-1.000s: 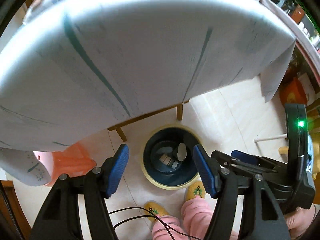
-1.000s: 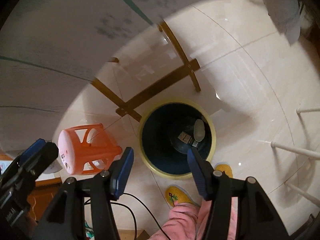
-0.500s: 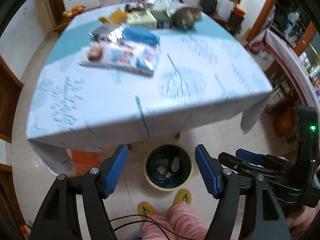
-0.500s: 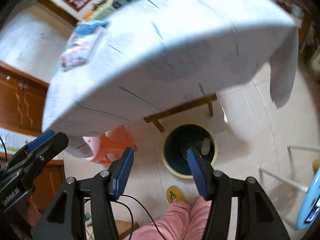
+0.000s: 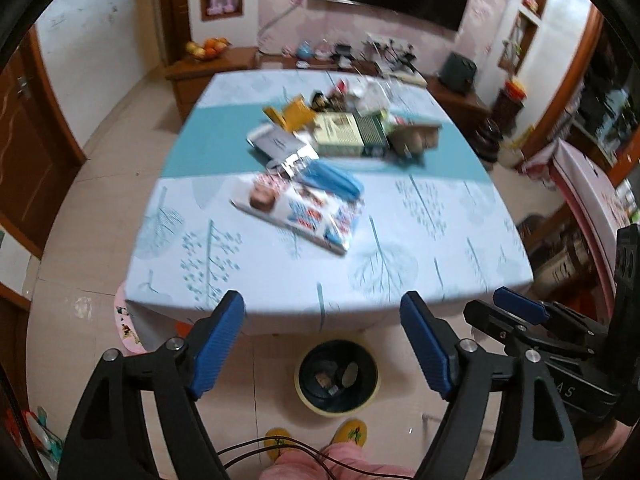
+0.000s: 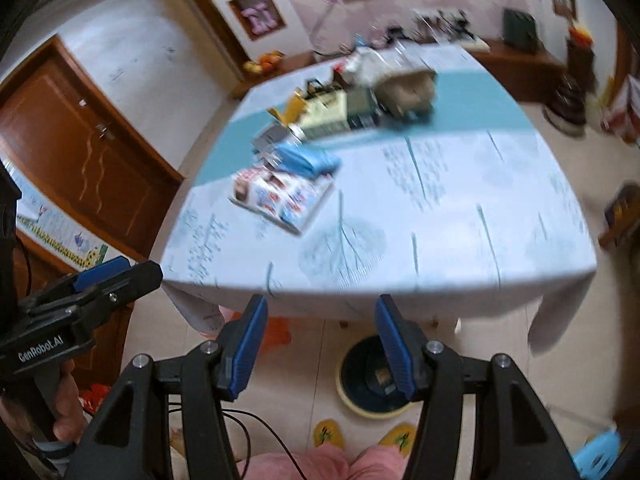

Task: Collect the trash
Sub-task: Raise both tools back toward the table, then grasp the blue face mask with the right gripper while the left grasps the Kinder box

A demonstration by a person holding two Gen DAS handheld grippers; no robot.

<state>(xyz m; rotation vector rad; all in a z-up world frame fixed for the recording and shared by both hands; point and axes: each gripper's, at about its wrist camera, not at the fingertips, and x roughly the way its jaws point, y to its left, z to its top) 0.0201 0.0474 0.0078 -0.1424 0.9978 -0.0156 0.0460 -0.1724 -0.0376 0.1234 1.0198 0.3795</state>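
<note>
The table [image 5: 280, 272] with its pale tree-print cloth fills the middle of both views, and the trash on it, a blurred heap [image 5: 344, 132] of boxes and wrappers toward 12 o'clock with a printed packet [image 5: 304, 216] nearer, is too smeared to name piece by piece. At 6 o'clock the dark bin [image 5: 337, 376] stands on the floor, its far rim hidden under the table edge, in the right view partly behind a finger. The left gripper [image 5: 322, 344] has just been opening and stands wide with nothing between its pads; the right gripper [image 6: 321, 346] is also parted and empty.
</note>
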